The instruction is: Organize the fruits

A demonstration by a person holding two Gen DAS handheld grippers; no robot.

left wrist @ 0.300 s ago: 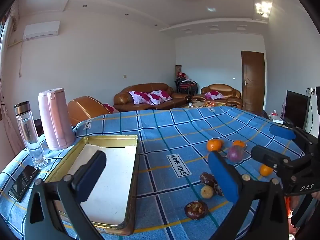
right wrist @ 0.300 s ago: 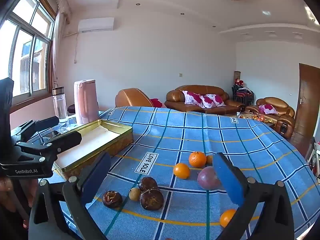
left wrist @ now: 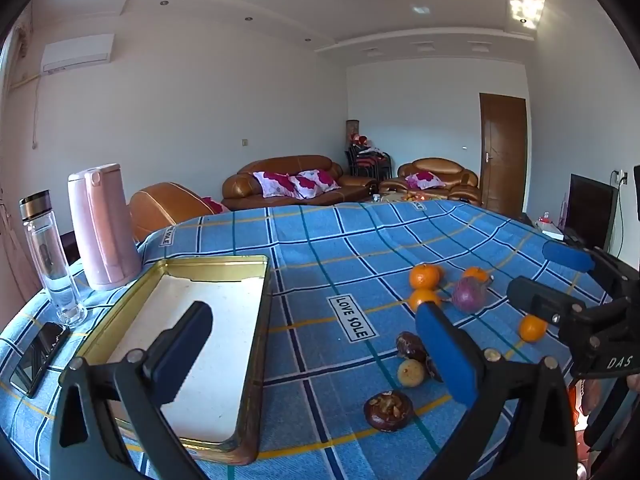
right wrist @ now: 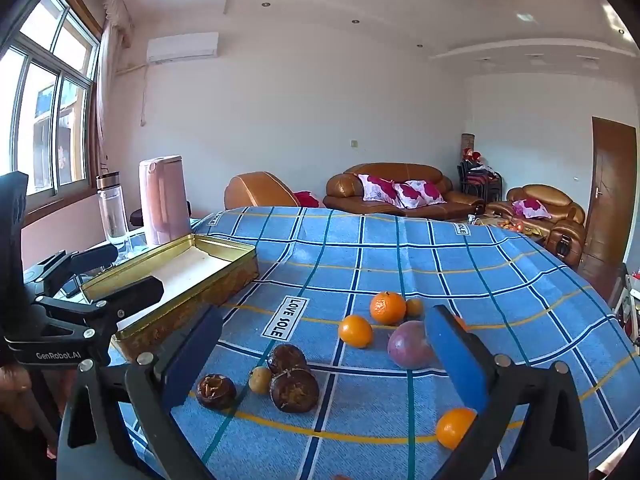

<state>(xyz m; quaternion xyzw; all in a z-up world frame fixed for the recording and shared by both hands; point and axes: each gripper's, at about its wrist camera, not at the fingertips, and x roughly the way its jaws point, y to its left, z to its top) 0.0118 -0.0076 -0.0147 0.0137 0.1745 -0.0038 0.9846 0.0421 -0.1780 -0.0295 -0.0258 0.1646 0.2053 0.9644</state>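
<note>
Fruits loose on blue checked cloth: oranges (right wrist: 387, 307), purple passion fruit (right wrist: 409, 345), three dark brown wrinkled ones (right wrist: 294, 390), small yellow one (right wrist: 260, 379); gold tin tray (right wrist: 224, 276) left, empty

Blue checked tablecloth (right wrist: 400, 256), with navy, white, teal and yellow lines all over it. The tin tray (right wrist: 224, 276) is gold with a white inside. Oranges (right wrist: 387, 307) are bright orange, there's one purple fruit (right wrist: 410, 346), and the dark brown ones (right wrist: 294, 390) sit nearer. The kettle (left wrist: 102, 228) on the far left is pale pink. Both grippers have black frames and blue pads (left wrist: 444, 356).
</note>
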